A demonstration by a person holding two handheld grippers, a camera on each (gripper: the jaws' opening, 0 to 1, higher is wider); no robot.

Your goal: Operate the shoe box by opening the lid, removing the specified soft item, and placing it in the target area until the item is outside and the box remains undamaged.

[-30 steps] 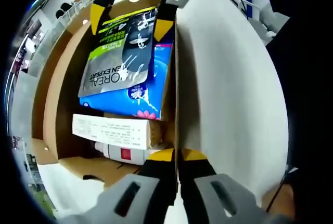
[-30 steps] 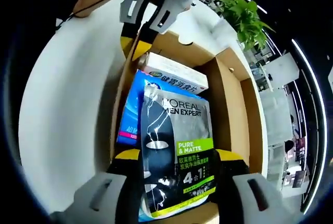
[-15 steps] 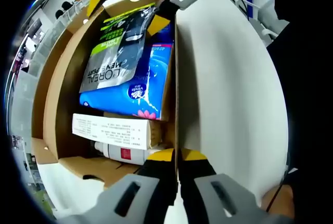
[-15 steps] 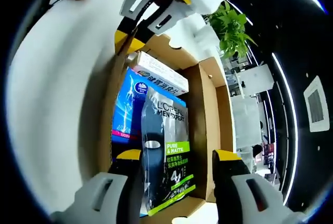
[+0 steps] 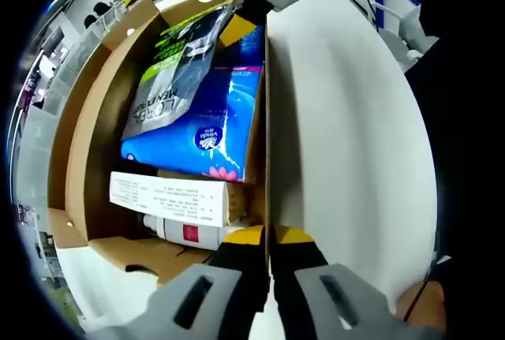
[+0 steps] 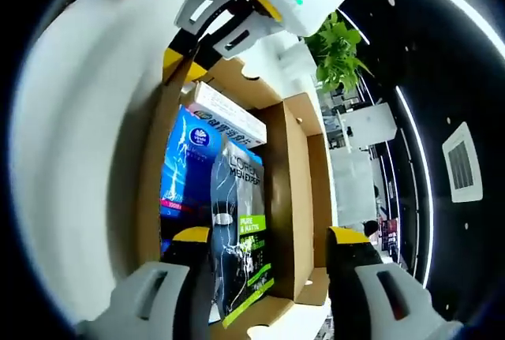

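Here left gripper (image 5: pixel 268 239) clamps white lid (image 5: pixel 347 135); right gripper (image 6: pixel 264 237) holds glossy pouch (image 6: pixel 241 233), cardboard box (image 6: pixel 293 190).

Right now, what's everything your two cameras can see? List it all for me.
box: one, brown cardboard, open.
lid: one, white, raised beside the box, pinched by the left gripper.
pouch: one, black, grey and green, in the box on the blue pack, between the right gripper's jaws.
blue pack: one, under the pouch.
carton: one, white, beside the blue pack.
bottle: one, white with a red label, at the box's end.
plant: one, green, beyond the box.
left gripper: grey, yellow tips, shut on the lid.
right gripper: same colours, jaws apart.
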